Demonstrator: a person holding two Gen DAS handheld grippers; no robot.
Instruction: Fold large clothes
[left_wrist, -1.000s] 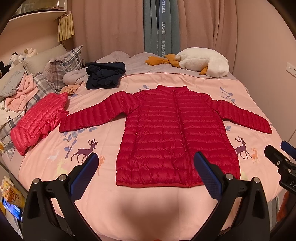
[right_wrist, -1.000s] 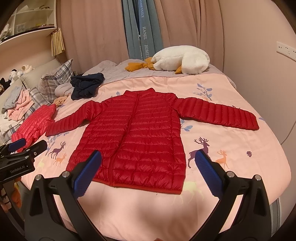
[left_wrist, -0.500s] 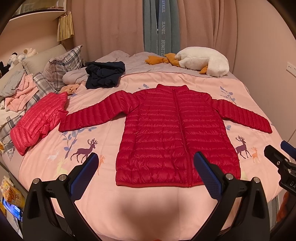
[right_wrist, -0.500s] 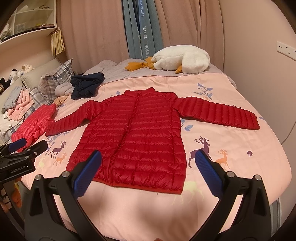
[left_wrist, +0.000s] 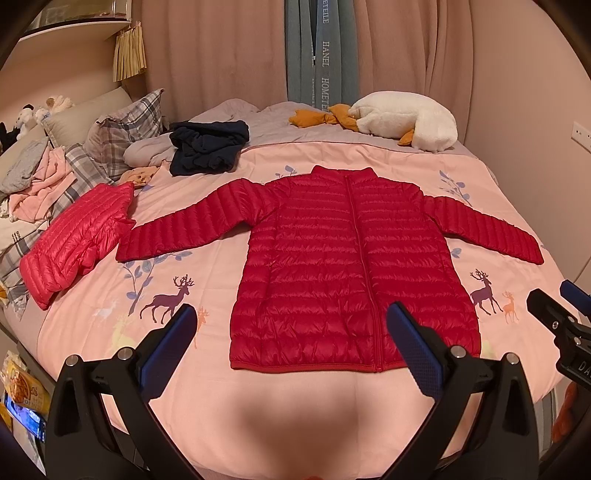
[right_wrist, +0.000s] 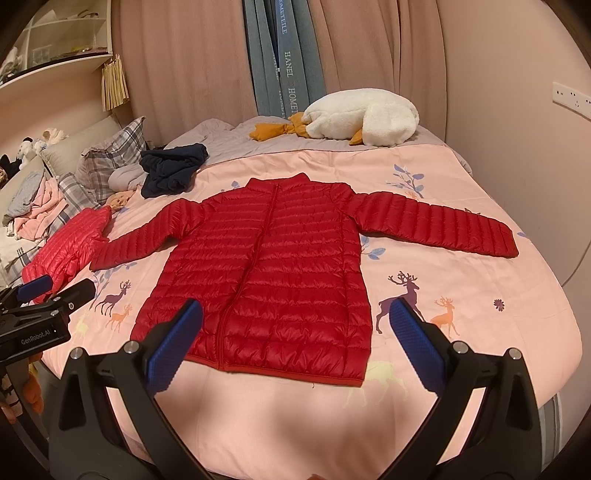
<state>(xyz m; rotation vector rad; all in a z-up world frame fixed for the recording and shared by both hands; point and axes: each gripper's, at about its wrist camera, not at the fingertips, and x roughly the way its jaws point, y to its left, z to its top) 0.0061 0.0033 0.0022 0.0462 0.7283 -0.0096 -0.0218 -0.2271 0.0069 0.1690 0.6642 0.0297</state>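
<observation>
A red quilted puffer jacket (left_wrist: 343, 266) lies flat and zipped on the pink bed cover, both sleeves spread out to the sides; it also shows in the right wrist view (right_wrist: 269, 273). My left gripper (left_wrist: 291, 321) is open and empty, held above the near bed edge in front of the jacket's hem. My right gripper (right_wrist: 295, 317) is open and empty, also in front of the hem, towards the jacket's right side. Each gripper shows at the edge of the other's view.
A folded pink-red puffer jacket (left_wrist: 74, 243) lies at the left of the bed (left_wrist: 295, 406). A dark navy garment (left_wrist: 207, 147), plaid pillows (left_wrist: 125, 129) and a white goose plush (left_wrist: 402, 122) lie at the back. A wall (right_wrist: 517, 110) runs along the right.
</observation>
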